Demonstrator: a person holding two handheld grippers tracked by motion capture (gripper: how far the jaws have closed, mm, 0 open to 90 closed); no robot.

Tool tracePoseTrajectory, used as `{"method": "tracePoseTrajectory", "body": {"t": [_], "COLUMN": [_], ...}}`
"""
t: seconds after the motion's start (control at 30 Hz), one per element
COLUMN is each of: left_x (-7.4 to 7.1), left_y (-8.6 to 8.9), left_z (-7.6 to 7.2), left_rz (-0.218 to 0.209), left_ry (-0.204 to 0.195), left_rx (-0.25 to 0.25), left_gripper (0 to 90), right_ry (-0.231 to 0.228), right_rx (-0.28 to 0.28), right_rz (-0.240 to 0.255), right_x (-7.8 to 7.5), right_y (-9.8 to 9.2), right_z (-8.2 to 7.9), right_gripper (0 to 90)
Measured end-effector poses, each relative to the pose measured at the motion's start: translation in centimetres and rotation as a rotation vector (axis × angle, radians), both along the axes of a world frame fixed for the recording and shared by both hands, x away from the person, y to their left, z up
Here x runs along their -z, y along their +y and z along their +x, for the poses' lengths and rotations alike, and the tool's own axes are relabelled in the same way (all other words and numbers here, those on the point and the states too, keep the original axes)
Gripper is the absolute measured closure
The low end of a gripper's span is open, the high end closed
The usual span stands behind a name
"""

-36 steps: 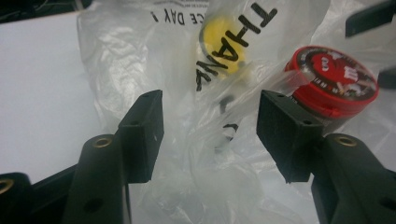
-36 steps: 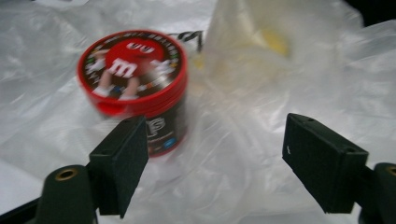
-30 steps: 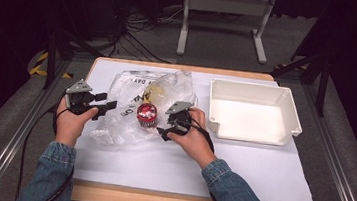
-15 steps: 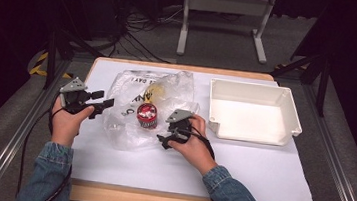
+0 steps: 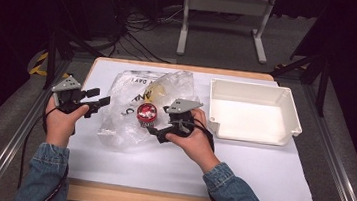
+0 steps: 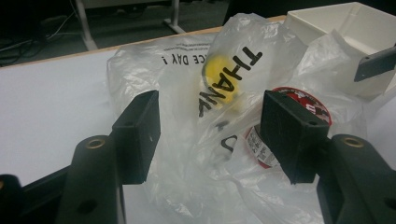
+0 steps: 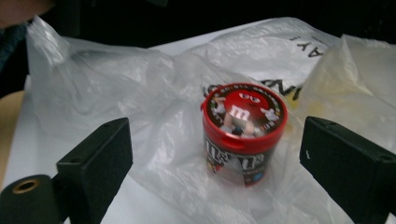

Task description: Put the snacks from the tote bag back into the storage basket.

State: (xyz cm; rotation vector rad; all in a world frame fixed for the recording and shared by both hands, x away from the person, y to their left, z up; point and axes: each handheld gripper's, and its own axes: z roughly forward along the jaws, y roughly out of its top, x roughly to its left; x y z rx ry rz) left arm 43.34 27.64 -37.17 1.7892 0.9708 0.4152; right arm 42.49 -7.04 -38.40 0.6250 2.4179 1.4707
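So the bench (image 5: 239, 172) has white paper over it, and toward the far right of that sits an empty white tray (image 5: 253, 111). Left of the tray there's a crumpled clear plastic bag (image 5: 131, 103) with black lettering and a yellow smiley print, spread flat-ish over the middle of the paper.

Standing upright on the bag's near-right part is a small red candy tub (image 5: 146, 113) with a red lid, M&M's branding on it. A fold of the bag wraps around its lower half.

Right claw (image 5: 155, 132) is just beside the tub on the near side, pointing left and slightly away from the person. In the right gripper view the tub (image 7: 243, 133) stands between the 2 spread jaws but farther out, past the pads, not touching either one. So it's wide open, holding nothing.

Left claw (image 5: 97, 99) is at the bag's left edge, also open and empty. In the left gripper view its jaws frame the bag (image 6: 210, 107), with the tub (image 6: 285, 126) partly hidden behind the right-hand pad.

Compared with 0.5 s ago: the right hand (image 5: 190, 139) has slid a bit nearer the person and its claw now angles at the tub from lower down. Left hand (image 5: 61, 116), bag and tub look about the same.
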Motion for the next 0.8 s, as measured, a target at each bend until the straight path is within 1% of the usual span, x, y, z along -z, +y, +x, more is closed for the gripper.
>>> {"method": "tracePoseTrajectory", "body": {"t": [0.17, 0.2, 0.27, 0.3, 0.4, 0.5, 0.63, 0.7, 0.8], "left_x": [-0.5, -0.5, -0.7, -0.7, -0.9, -1.0, -1.0, -0.9, -0.9], "left_y": [0.2, 0.2, 0.2, 0.2, 0.3, 0.4, 0.8, 1.0, 1.3], "left_z": [-0.3, -0.4, -0.6, -0.6, -0.9, -1.1, -1.5, -1.6, -1.8], "left_rz": [-0.009, -0.007, -0.01, -0.009, -0.012, -0.01, -0.008, -0.011, -0.009], "left_ry": [-0.009, -0.011, -0.011, -0.015, -0.015, -0.018, -0.017, -0.013, -0.012], "left_rx": [0.005, 0.007, 0.011, 0.01, 0.014, 0.012, 0.004, -0.001, -0.01], "left_gripper": [38.2, 38.0, 37.4, 37.1, 36.8, 36.6, 36.5, 36.5, 36.2], "right_ry": [0.054, 0.071, 0.095, 0.1, 0.104, 0.087, 0.069, 0.067, 0.064], "right_rx": [-0.029, -0.034, -0.04, -0.038, -0.024, 0.001, 0.043, 0.06, 0.071], "right_rz": [0.044, 0.052, 0.06, 0.058, 0.053, 0.041, 0.008, -0.005, -0.033], "right_x": [-0.1, 0.0, 0.2, 0.3, 0.7, 1.1, 2.0, 2.3, 2.8], "right_y": [0.5, 0.7, 1.1, 1.2, 1.7, 2.2, 3.0, 3.3, 3.7], "right_z": [1.2, 1.6, 2.1, 2.3, 2.8, 3.1, 3.7, 4.0, 4.3], "right_gripper": [8.5, 8.4, 8.3, 8.4, 8.4, 8.0, 6.0, 5.1, 4.6]}}
